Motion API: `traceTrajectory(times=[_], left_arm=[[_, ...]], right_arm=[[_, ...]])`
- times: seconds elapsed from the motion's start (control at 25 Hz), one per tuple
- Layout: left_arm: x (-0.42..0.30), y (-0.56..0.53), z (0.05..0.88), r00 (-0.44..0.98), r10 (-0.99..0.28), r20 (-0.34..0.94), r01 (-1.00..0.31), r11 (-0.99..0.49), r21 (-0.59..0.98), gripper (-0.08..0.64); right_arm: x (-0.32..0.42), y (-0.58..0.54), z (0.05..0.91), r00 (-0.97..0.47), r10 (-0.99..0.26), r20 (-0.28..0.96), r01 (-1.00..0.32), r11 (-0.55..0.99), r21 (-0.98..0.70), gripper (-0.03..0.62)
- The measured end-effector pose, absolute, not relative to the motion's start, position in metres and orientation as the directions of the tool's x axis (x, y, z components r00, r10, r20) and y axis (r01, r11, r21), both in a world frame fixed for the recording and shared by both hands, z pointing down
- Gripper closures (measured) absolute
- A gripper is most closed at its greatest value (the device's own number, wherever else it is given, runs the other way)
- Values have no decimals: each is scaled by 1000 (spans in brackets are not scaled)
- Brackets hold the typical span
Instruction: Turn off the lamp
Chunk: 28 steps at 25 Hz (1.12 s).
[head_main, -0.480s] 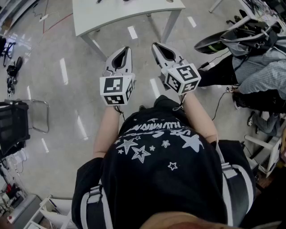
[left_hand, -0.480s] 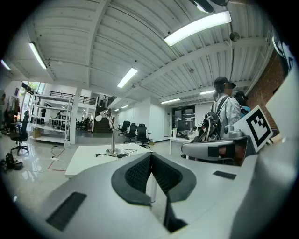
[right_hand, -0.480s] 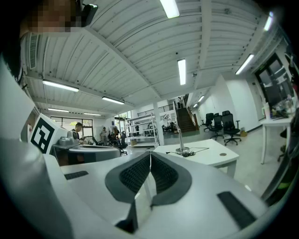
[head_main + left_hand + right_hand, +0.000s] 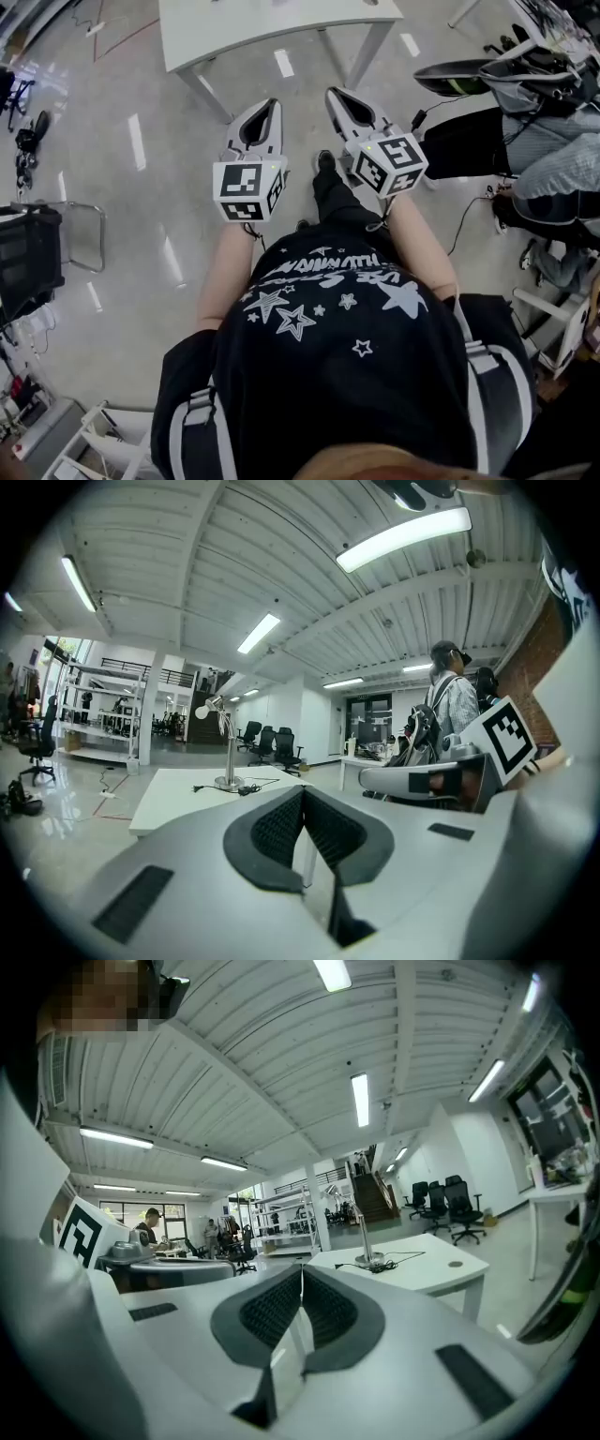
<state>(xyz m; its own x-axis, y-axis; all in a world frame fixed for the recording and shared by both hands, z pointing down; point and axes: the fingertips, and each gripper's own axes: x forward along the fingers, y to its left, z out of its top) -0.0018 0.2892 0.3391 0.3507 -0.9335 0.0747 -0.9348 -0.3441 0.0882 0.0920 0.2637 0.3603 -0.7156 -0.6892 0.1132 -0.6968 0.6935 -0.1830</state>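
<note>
Nearest, the person's black star-printed shirt (image 4: 328,337) fills the bottom of the head view, with both bare forearms reaching forward and 1 black shoe (image 4: 324,161) on the shiny grey floor (image 4: 141,216) between them. The left gripper (image 4: 271,102) and the right gripper (image 4: 331,93) are held side by side, roughly level, pointing away from the body; each carries its marker cube at the near end. Each gripper's own view shows its 2 dark ribbed pads pressed together at the tips, clenched with nothing between them. Beyond the tips, well apart from both grippers, stands a white table (image 4: 244,33) on slim legs. The lamp (image 4: 226,750) stands on the far part of that tabletop: a round metal base, a thin upright stem and a bent neck ending in a pale round bulb at the left. A dark cord (image 4: 246,788) lies on the table just beside the base. To the right a person sits on a chair (image 4: 562,141). Farther off, black office chairs (image 4: 274,746) stand on the open floor, with shelving (image 4: 98,714) far left.
</note>
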Motion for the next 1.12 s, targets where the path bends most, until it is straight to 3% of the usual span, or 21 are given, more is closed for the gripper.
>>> traceTrajectory(times=[0.6, 1.12], left_arm=[[-52, 176, 357, 253, -963, 98, -966, -246, 82, 549], [-12, 74, 344, 257, -959, 124, -966, -254, 34, 549]], right_arm=[[58, 131, 377, -725, -682, 97, -683, 695, -223, 586], [107, 29, 371, -718, -690, 89, -686, 682, -253, 586]])
